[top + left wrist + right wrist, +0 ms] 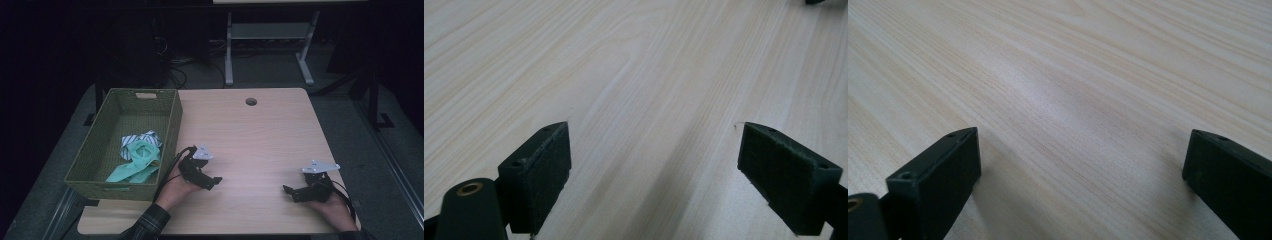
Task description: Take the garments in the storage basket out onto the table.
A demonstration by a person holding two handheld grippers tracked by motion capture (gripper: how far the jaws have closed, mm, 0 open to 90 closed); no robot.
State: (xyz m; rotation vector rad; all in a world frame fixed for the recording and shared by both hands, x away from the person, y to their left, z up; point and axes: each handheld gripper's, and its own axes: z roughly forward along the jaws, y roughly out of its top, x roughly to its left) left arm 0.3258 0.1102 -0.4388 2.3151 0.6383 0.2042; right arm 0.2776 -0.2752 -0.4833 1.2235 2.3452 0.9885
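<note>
Both grippers low over the bench, near the person's edge, well apart from each other.

Left gripper (216, 181): held in the left hand (175, 191), forearm in a plaid sleeve (147, 224) coming in from bottom left. Body angled so the jaws point right, toward the middle. Grey plate (203, 153) on top. Left gripper view: jaws wide apart, nothing between the pads (556, 165).

Right gripper (290, 191): held in the right hand (335, 209) at bottom right, jaws pointing left, toward the other gripper. Grey plate (320, 167) on top, cable looping off the right side. Right gripper view: jaws spread wide, gap clear.
</note>
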